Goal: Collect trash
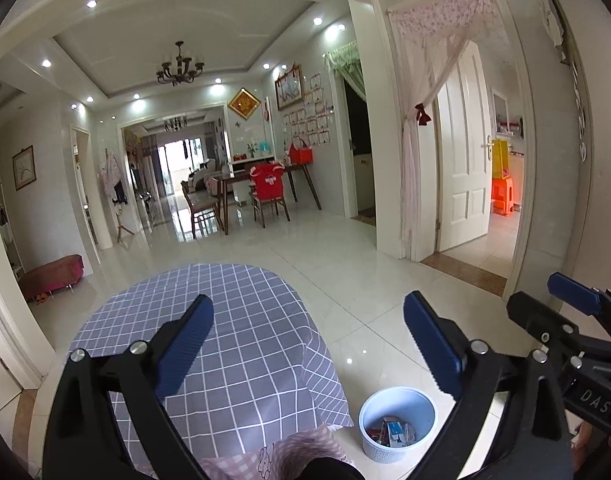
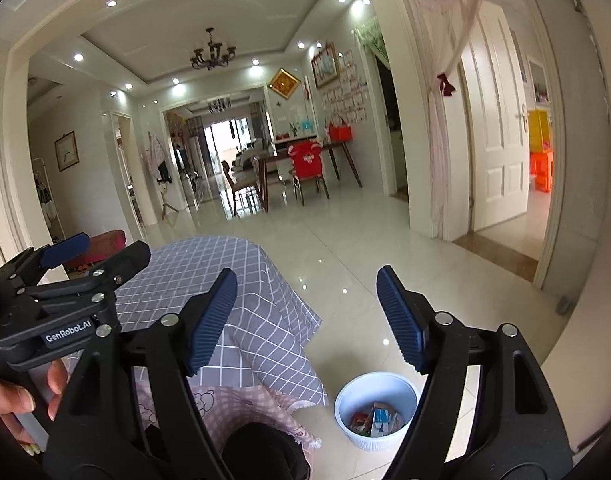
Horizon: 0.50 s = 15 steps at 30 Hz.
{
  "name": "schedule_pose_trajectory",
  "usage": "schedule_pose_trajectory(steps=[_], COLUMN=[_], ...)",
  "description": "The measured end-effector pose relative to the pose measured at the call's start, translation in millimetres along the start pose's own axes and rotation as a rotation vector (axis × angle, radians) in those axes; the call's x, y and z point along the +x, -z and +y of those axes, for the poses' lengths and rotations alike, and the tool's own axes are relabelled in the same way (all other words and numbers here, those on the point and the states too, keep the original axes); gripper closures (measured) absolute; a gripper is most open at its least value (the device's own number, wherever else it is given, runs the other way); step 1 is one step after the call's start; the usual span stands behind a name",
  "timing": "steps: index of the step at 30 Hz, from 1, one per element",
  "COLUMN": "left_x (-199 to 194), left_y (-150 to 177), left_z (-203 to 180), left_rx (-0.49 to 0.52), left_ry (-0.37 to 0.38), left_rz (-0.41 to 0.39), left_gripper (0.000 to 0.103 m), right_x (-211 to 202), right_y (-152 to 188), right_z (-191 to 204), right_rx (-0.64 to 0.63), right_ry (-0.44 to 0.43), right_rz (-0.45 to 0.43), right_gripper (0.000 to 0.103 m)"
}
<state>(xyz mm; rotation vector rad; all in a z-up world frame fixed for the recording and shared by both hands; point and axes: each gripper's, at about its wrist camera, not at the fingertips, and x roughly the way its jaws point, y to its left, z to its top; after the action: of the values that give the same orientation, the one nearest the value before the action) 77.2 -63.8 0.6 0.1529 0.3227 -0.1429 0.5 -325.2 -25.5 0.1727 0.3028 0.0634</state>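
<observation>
A pale blue waste bin [image 1: 385,454] stands on the tiled floor, low and right of the table, with several crumpled packets [image 1: 391,432] inside. In the right wrist view the bin [image 2: 367,442] and its packets [image 2: 377,418] sit in the same place. My left gripper [image 1: 308,302] is open and empty, raised above the table [image 1: 245,340], which wears a grey-blue checked cloth. My right gripper [image 2: 307,276] is also open, with nothing between its blue pads. Each gripper shows at the edge of the other's view. A hand [image 2: 21,396] holds the left one.
Pink checked fabric [image 1: 265,456] lies below the grippers at the table's near side. Glossy floor tiles [image 1: 345,264] stretch ahead to a dining table with chairs [image 1: 265,192]. A white door [image 1: 463,160] stands open on the right behind a lace curtain. A low red bench [image 1: 51,276] is at left.
</observation>
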Motion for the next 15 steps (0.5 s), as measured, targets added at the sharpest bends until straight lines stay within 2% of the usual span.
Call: schedule_pose_trajectory(steps=[8,15], left_x=[-38.0,-52.4], left_y=[0.0,1.1], left_z=[-8.8,-12.9], left_rx=[0.0,0.008], left_ry=[-0.033,-0.032], left_rz=[-0.064,-0.086], left_gripper=[0.009,0.009], right_x=[-36.5,-51.5], right_y=[4.3,5.5], right_z=[-0.8,-7.8], right_rx=[-0.009,-0.016], right_ry=[-0.026,0.001], right_rz=[-0.057,-0.096], right_gripper=[0.029,0.024])
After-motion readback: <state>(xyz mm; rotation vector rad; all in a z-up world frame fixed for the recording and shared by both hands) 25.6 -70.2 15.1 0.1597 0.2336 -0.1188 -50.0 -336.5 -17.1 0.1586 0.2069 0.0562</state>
